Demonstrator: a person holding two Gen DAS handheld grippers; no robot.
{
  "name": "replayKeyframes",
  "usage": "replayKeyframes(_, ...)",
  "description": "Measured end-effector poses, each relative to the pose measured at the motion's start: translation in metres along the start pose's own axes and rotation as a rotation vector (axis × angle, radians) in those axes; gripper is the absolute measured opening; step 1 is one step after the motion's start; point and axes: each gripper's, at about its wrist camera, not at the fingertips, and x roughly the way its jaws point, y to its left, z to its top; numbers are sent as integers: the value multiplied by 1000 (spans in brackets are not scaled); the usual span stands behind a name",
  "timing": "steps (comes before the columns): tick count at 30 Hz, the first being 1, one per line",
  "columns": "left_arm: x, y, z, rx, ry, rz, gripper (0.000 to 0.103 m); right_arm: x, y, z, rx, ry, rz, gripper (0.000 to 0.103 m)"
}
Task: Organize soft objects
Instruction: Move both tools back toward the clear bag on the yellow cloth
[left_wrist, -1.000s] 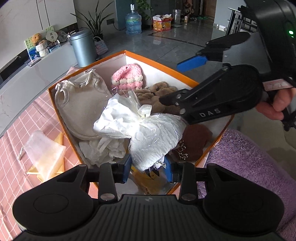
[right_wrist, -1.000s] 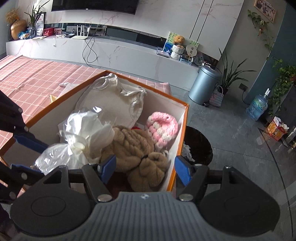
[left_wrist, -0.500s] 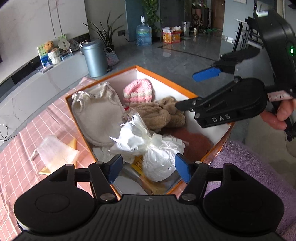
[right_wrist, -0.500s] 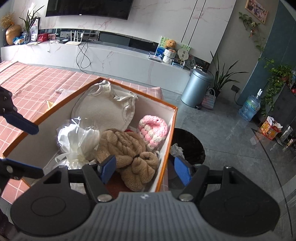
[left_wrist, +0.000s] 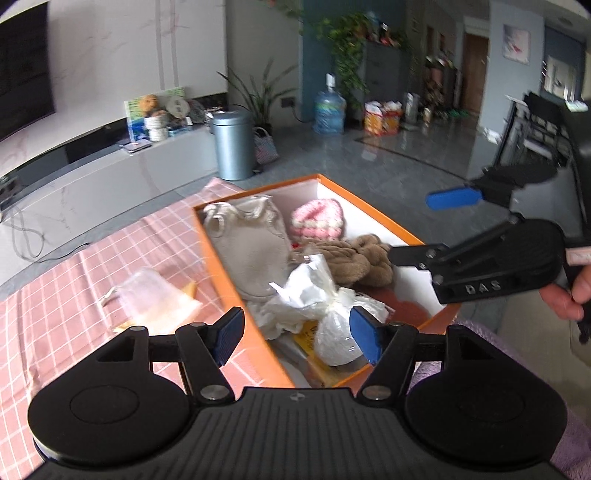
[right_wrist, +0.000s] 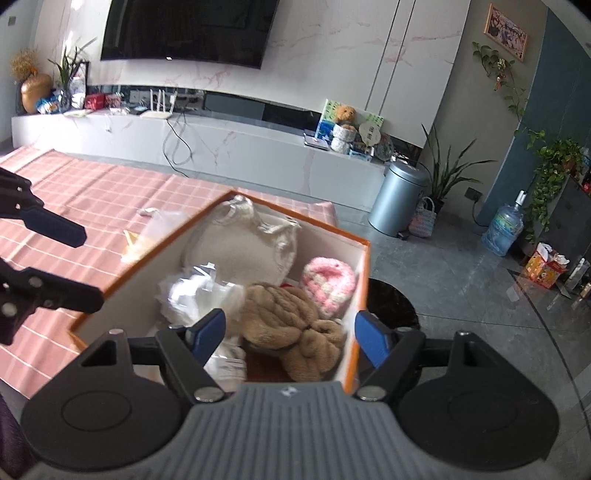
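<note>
An orange box with white walls holds a crumpled white plastic bag, a beige drawstring pouch, a pink-and-white knit hat and a tan plush bundle. My left gripper hovers open above the box's near corner, its pads clear of the white bag below. My right gripper hangs above the tan plush bundle with its jaws opening and nothing gripped. From the left wrist view the right gripper is seen over the box's right side, held by a hand.
The box sits on a pink checked tablecloth. A clear plastic bag lies left of the box. A purple fuzzy cloth lies at the near right. A black round bin stands beyond the box edge; a grey trash can is farther off.
The left gripper let go of the white bag, opened wide and drew up and back. The bag settled in the box. The right gripper also rose away from the box.
</note>
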Motion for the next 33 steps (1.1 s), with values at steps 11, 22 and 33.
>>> replayKeyframes(11,-25,39,-32,-154,-47,66,77,-1,53,8,-18,-30,125,75)
replayKeyframes(22,-33,79,-59,-205,-33,115,77,21,116,29,-206,-43,229,75)
replayKeyframes(33,-27,124,-78,-252,12,139,76,74,158,59,-349,40,286,74)
